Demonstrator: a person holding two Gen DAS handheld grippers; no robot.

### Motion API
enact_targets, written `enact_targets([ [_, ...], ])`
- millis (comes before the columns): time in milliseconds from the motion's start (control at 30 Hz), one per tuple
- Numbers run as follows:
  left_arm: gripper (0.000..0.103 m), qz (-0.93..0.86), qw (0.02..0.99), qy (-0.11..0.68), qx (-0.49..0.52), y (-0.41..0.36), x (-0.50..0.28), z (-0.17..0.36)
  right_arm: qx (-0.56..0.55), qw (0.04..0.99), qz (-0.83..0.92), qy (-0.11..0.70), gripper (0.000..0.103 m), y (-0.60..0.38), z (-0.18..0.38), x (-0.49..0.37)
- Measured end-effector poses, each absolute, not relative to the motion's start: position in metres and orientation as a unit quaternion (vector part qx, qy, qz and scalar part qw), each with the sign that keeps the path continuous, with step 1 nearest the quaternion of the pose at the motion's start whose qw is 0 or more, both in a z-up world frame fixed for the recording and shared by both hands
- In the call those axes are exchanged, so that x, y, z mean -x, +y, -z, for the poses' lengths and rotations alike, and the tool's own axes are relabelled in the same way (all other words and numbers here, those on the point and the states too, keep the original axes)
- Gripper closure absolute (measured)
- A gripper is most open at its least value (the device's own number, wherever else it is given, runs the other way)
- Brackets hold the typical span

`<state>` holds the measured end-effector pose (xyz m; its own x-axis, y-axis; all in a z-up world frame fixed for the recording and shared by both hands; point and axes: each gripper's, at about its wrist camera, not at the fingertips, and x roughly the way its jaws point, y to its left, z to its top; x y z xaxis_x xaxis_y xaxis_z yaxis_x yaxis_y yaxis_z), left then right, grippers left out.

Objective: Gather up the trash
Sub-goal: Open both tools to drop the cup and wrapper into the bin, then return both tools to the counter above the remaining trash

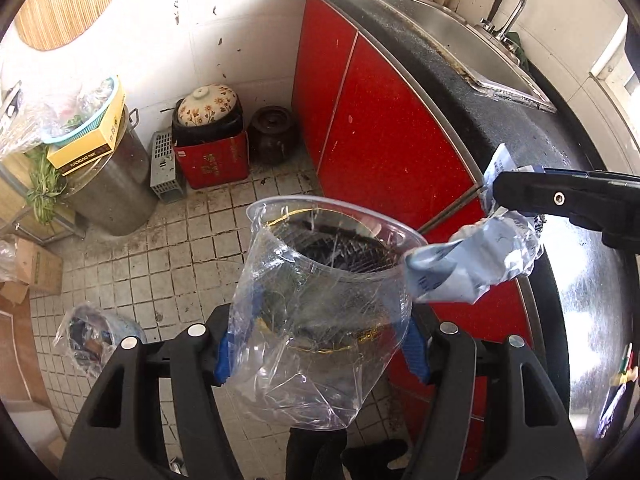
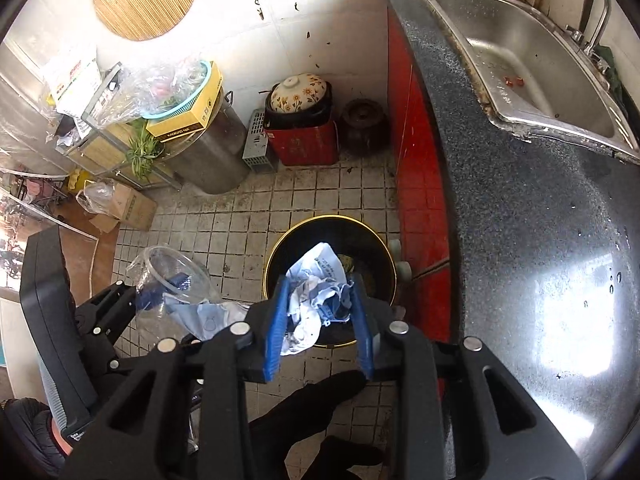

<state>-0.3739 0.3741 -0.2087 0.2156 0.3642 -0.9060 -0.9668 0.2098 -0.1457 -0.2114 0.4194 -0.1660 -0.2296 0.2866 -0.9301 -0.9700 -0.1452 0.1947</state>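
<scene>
Along the right of both views, the dark speckled bench (image 2: 500,208) is seen curving toward the camera, its rounded front edge overhanging the red cabinet doors (image 1: 384,128); a steel sink (image 2: 520,64) is set into its far end. Below and to the left, the tiled floor (image 2: 248,224) is left open in the middle and is bordered at the far wall by a large steel pot (image 2: 208,152), a red box (image 2: 304,144) carrying a flowered lidded pot, and a dark jar (image 2: 366,122).

A black trash bin (image 2: 376,256) with a gold rim is stood on the floor just beside the cabinet base, its mouth open upward. In the right wrist view the bin is partly covered by the right gripper (image 2: 320,320), whose blue-padded jaws are held narrowly apart and are closed on a crumpled blue-and-white wrapper (image 2: 316,296); the wrapper is held above the bin's near rim.

The left gripper (image 1: 320,354) is closed on a clear plastic cup (image 1: 320,280), which is visibly dented between the pads. The cup is held tilted, mouth facing away, and the bin is seen through its wall. The cup's rim is touched or nearly touched by the wrapper's end; which cannot be told.

A small clear bag (image 1: 92,332) of dark scraps is seen on the floor left of the left gripper.
</scene>
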Motion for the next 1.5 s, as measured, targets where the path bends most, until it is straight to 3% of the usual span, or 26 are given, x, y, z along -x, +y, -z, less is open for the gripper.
enact_targets([
  [67,0.025,-0.489,0.674,0.387,0.394,0.378,0.375,0.212,0.383,0.485,-0.647,0.446,0.05,0.424,0.167,0.209],
  [133,0.017,-0.495,0.673,0.387,0.391,0.379,0.377,0.212,0.377,0.485,-0.648,0.451,0.045,0.428,0.166,0.206],
  [533,0.016,-0.493,0.673,0.395,0.385,0.379,0.377,0.211,0.357,0.49,-0.654,0.452,0.042,0.426,0.149,0.194],
  [733,0.013,-0.483,0.694,0.4,0.354,0.377,0.356,0.187,0.325,0.52,-0.655,0.442,0.033,0.398,0.12,0.166],
  [1100,0.009,-0.322,0.82,0.424,0.213,0.317,0.176,0.118,0.203,0.707,-0.546,0.402,0.025,0.232,0.034,0.008],
  [1500,0.009,-0.019,0.902,0.429,0.049,0.107,-0.036,0.069,0.079,0.87,-0.284,0.396,0.024,-0.049,0.013,-0.116],
])
